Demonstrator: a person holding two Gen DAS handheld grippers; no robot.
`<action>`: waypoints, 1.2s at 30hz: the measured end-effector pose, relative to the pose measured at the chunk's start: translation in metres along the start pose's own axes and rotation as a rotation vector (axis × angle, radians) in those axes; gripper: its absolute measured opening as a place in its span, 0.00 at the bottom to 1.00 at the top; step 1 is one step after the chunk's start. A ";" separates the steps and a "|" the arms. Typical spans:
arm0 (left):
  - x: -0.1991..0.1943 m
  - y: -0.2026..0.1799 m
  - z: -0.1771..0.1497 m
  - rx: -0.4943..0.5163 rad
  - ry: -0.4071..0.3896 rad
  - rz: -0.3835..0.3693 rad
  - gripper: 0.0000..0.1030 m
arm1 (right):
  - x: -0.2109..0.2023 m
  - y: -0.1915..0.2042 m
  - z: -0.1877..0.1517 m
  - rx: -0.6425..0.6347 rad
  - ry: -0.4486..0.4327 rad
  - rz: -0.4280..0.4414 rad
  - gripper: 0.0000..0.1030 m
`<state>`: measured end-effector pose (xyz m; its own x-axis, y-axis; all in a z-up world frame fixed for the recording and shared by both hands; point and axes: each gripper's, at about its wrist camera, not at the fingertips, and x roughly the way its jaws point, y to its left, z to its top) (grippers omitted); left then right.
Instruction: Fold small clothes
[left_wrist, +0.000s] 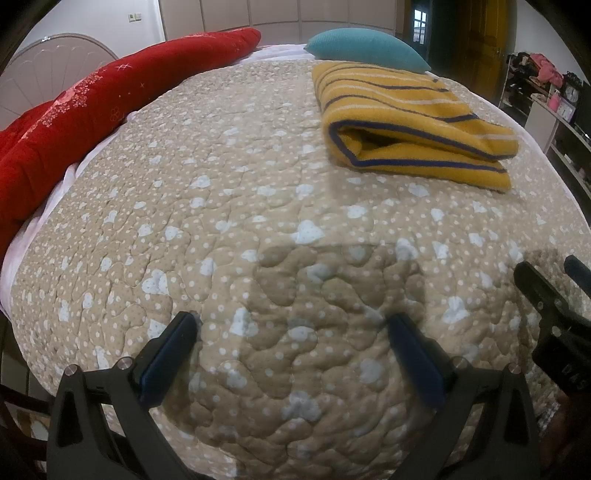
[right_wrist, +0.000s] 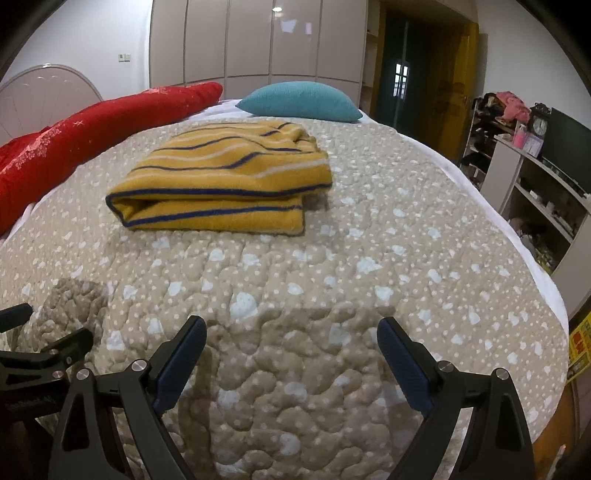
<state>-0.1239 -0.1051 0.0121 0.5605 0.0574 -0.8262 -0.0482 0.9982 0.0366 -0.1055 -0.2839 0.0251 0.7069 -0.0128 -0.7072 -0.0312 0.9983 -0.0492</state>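
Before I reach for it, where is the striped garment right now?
The striped garment lies folded on the quilt, ahead of both open grippers, just short of the teal pillow; the red bolster lies to its left.

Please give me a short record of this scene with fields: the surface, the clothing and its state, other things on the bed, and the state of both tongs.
surface: bed with beige quilt
clothing: yellow striped sweater, lying folded on the quilt
behind sweater: teal pillow
left side of bed: red blanket
left tongs: open, empty, over bare quilt
right tongs: open, empty, short of the sweater
contact with sweater: none
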 end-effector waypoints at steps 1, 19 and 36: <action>-0.002 0.000 0.001 -0.001 -0.006 -0.001 1.00 | -0.001 0.001 -0.002 -0.002 -0.002 0.003 0.93; -0.041 0.007 0.010 -0.054 -0.113 -0.056 1.00 | -0.014 -0.006 0.014 -0.018 -0.070 -0.002 0.93; -0.024 0.006 0.006 -0.048 -0.060 -0.054 1.00 | 0.014 -0.015 0.021 -0.017 -0.010 0.002 0.93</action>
<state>-0.1329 -0.1004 0.0355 0.6114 0.0062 -0.7913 -0.0554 0.9978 -0.0350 -0.0801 -0.2974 0.0303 0.7137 -0.0097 -0.7004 -0.0449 0.9972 -0.0596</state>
